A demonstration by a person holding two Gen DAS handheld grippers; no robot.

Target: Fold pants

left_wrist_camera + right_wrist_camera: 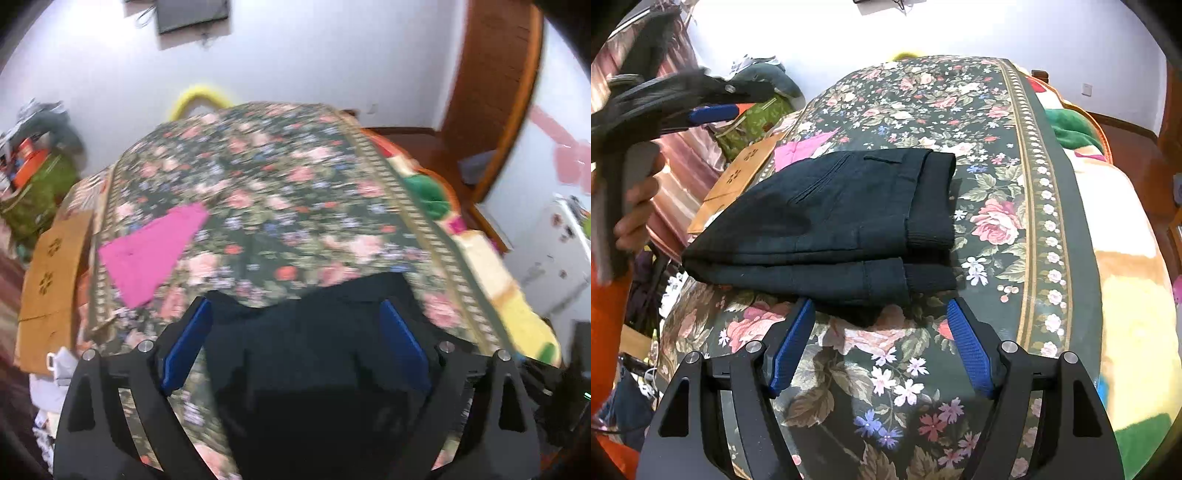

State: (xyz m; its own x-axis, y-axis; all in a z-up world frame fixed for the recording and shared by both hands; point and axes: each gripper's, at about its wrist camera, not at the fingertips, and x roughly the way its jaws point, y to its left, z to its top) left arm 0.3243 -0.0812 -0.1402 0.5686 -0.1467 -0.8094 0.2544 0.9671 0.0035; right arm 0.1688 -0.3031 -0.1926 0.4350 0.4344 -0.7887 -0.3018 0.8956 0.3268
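The black pants [842, 218] lie folded in a compact stack on the floral bedspread [990, 122]. My right gripper [881, 306] is open and empty, its blue pads [792, 343] just short of the stack's near edge. My left gripper [295, 306] is open above the pants [314, 350], which fill the space under its blue pads [186, 343]; the view is blurred. In the right wrist view the left gripper [713, 112] is held up in the air at the left of the stack, apart from it.
A pink cloth [151, 247] lies on the bedspread beyond the pants, also in the right wrist view [801, 147]. A brown cardboard piece [51, 273] rests at the bed's left edge. A wooden chair [480, 122] and clutter [33, 177] stand by the wall.
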